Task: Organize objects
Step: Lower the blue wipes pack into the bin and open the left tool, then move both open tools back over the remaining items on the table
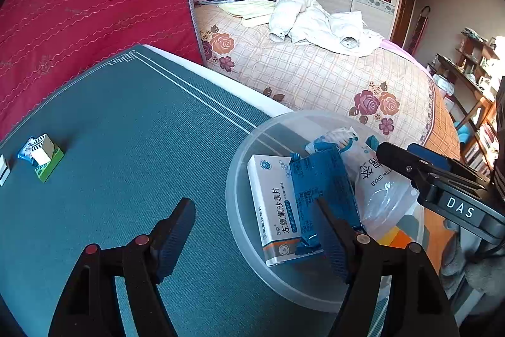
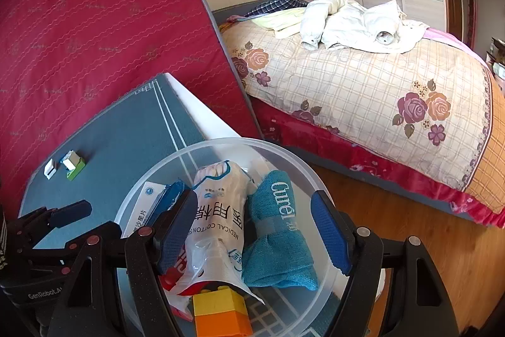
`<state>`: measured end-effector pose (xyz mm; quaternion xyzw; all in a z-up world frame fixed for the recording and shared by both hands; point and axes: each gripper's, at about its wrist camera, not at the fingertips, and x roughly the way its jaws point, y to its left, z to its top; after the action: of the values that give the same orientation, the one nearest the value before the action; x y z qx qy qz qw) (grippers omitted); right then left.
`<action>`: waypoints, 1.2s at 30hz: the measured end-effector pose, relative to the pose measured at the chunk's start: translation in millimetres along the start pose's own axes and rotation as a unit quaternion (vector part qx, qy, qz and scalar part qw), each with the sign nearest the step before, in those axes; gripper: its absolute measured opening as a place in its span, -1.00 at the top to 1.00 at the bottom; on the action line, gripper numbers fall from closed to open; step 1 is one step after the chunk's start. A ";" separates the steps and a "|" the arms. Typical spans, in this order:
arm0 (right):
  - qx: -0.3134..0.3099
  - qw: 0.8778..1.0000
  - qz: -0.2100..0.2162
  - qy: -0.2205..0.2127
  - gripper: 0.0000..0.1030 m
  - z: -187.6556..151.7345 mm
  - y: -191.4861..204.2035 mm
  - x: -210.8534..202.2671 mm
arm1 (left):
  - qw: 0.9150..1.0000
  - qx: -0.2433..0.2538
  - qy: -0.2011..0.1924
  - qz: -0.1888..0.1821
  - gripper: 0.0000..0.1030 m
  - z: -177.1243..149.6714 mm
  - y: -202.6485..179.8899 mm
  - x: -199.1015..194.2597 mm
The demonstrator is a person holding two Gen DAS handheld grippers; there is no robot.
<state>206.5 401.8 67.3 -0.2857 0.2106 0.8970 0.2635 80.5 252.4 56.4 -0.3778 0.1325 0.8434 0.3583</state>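
Bedroom setup: teal mat [image 1: 126, 128] on the table, floral bed [image 2: 363, 84] behind, red mattress [image 1: 79, 5] leaning on the wall.

I had the clear tub [image 2: 151, 179] at the mat's near right corner; inside sat the white medicine box [image 1: 271, 210], a blue foil pack [image 1: 322, 185] lying on it, the cotton swab bag [image 2: 217, 210], a teal Curel cloth [image 2: 277, 229] and yellow-orange blocks [image 2: 221, 311]; my left gripper [image 1: 255, 210] was spread, one finger over the mat, the other over the foil pack, pinching nothing; my right gripper [image 2: 255, 229] hung spread over the bag and cloth, gripping neither; a few small boxes [image 1: 44, 157] sat far left on the mat.
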 end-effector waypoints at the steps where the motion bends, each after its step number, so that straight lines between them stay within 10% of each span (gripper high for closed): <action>1: -0.001 1.000 0.000 -0.001 -0.47 0.4 1.4 -0.5 | 1.000 -0.004 -0.002 0.001 -0.53 0.4 2.7 -1.2; 36: -0.107 0.988 0.109 0.014 -0.54 -3.1 156.5 5.7 | 0.980 -0.156 -0.020 0.124 -0.88 -23.5 168.6 -21.7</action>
<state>110.9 281.3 97.0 -0.3001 0.1468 0.9336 0.1296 -15.5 110.4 48.4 -0.3924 0.0380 0.8991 0.1903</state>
